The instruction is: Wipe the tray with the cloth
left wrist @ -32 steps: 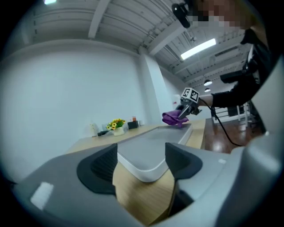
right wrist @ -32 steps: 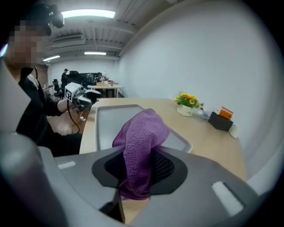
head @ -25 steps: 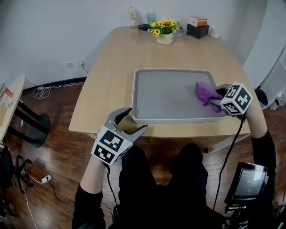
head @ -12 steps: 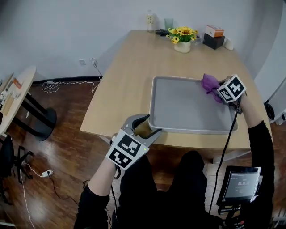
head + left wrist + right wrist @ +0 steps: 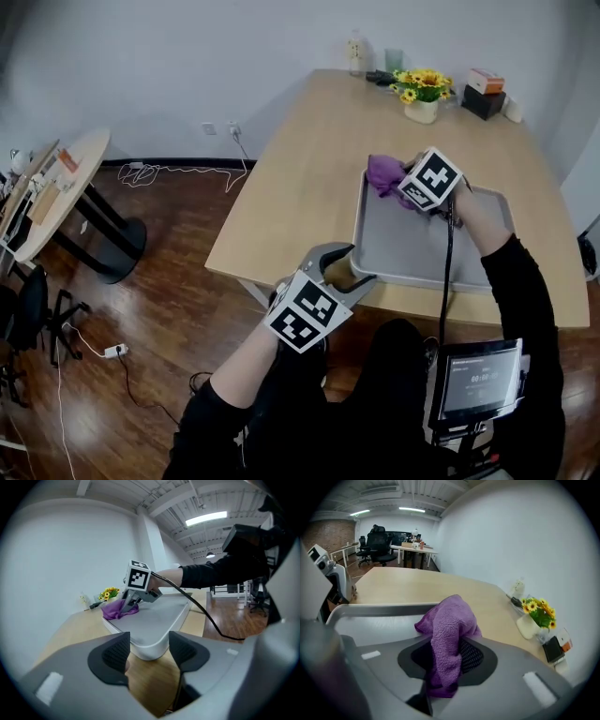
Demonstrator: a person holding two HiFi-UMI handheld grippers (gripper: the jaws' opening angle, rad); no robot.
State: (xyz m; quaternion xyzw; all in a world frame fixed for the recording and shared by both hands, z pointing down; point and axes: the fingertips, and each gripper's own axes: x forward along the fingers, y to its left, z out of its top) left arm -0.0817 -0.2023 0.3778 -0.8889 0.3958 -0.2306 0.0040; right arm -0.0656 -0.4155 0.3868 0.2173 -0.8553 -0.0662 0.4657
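**Tray and cloth on tabletop, both tongs engaged**

Item 1: tray [image 5: 417, 246]. Grey, rectangular, raised rim. It lies on the wooden tabletop [image 5: 309, 159], close to the near edge and towards the right-hand side.

Item 2: cloth [image 5: 382, 171]. Purple, bunched. It sits at the tray's far-left corner, against the rim. One fold is drawn up between the right tongs and the rest spills forward past their tips onto the tray floor.

Item 3: right tongs [image 5: 446, 660]. They are pinching the cloth, with both pads pressed into the fabric. They are held above the far-left corner of the tray and angled downward. A black cable [image 5: 447, 272] trails from them across the tray.

Item 4: left tongs [image 5: 353, 266]. They are set at the tray's near-left corner. The jaws have just been closing and now clamp the rounded corner of the rim, one pad on either side. They are well apart from the cloth, which lies at the opposite end of the same short side.

Item 5: vase of yellow flowers [image 5: 422, 97]. It stands near the tabletop's far edge.
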